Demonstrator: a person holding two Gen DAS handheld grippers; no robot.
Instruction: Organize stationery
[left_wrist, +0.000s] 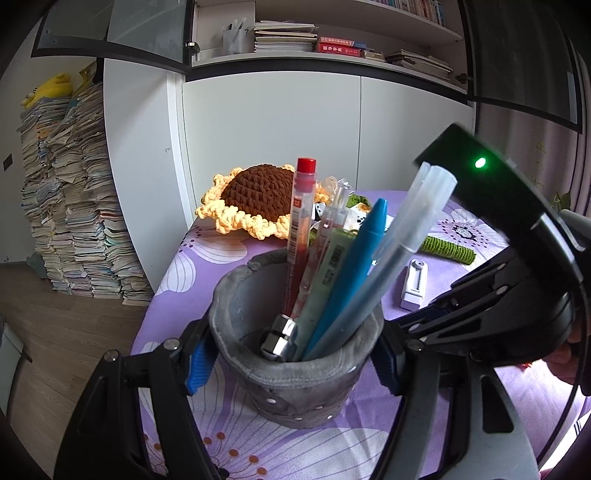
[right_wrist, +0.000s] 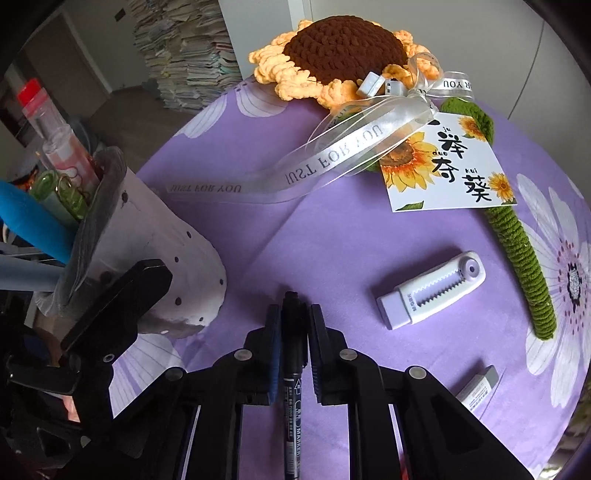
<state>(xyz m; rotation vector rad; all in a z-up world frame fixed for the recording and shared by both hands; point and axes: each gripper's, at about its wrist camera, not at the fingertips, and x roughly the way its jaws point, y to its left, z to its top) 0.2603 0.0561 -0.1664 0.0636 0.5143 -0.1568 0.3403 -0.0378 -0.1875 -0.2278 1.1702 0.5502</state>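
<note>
While the left gripper (left_wrist: 291, 354) clamps the grey pen pot (left_wrist: 295, 373) near the bench's corner, the right gripper (right_wrist: 293, 325) pinches a black marker (right_wrist: 293, 369) beside it, bare purple cloth (right_wrist: 332, 229) ahead.

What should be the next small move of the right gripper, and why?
Probably lift the black marker off the purple cloth and carry it toward the grey pen holder. The right gripper is shut on the marker, which lies on the cloth, while the left gripper clamps the holder steady, with room among its pens.
</note>
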